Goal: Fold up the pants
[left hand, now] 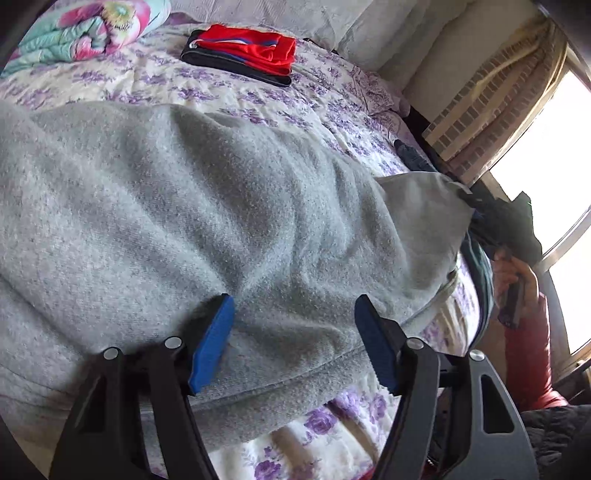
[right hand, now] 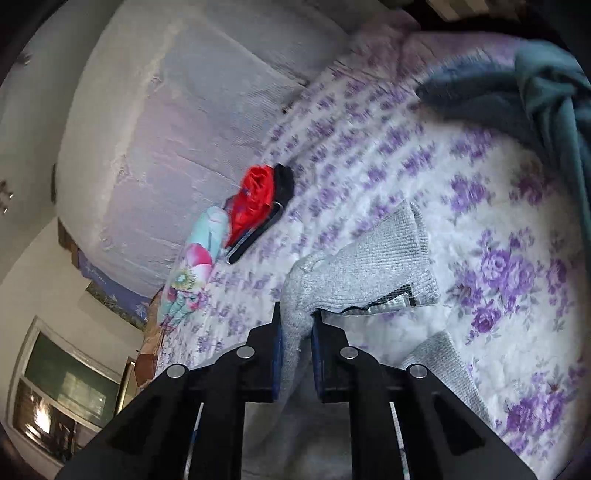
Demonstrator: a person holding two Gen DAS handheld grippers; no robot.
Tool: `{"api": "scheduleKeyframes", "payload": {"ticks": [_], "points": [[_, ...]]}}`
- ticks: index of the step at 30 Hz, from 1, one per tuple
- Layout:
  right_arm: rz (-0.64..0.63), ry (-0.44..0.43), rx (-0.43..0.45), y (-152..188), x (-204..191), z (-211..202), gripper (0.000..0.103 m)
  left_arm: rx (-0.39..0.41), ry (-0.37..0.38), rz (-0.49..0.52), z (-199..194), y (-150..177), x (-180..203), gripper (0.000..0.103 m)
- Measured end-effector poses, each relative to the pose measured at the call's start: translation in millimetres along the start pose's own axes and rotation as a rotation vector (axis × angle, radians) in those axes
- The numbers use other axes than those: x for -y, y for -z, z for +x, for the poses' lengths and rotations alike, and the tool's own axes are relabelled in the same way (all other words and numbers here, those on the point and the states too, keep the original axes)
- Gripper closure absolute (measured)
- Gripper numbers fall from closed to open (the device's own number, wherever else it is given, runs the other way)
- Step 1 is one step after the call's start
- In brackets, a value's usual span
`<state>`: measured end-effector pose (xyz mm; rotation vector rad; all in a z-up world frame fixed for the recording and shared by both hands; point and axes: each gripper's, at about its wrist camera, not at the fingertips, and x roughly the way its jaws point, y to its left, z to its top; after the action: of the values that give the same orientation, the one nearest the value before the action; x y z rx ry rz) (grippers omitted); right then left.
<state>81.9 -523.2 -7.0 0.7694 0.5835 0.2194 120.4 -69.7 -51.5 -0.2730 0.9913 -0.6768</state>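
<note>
Right gripper (right hand: 297, 332) pinching grey pants (right hand: 373, 254); left gripper (left hand: 295, 332) spread above them

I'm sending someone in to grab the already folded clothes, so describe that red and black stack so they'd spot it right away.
Start at the bed with the purple-flowered quilt and look toward its far side, near the pale headboard. The folded stack lies flat there, beside a bunched pink-and-turquoise floral blanket. It is the only bright red fabric, resting on a black layer; the grey pants nearer are plain.
</note>
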Motion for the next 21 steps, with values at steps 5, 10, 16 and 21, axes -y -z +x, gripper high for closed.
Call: {"api": "scheduleKeyframes", "payload": {"ticks": [5, 10, 16, 21], "points": [[-0.1, 0.008, 0.055, 27, -23, -60, 0.089, -0.009, 0.028, 0.018, -7, 2, -5, 0.04], [0.162, 0.099, -0.045, 58, 76, -38, 0.089, -0.007, 0.067, -0.026, -15, 2, -11, 0.04], [0.141, 0.059, -0.029, 58, 62, -55, 0.057, 0.007, 0.043, -0.016, -36, 1, 3, 0.037], [0.01, 0.059, -0.013, 69, 24, -73, 0.057, 0.033, 0.025, 0.003, -33, -9, 25, 0.033]]}}
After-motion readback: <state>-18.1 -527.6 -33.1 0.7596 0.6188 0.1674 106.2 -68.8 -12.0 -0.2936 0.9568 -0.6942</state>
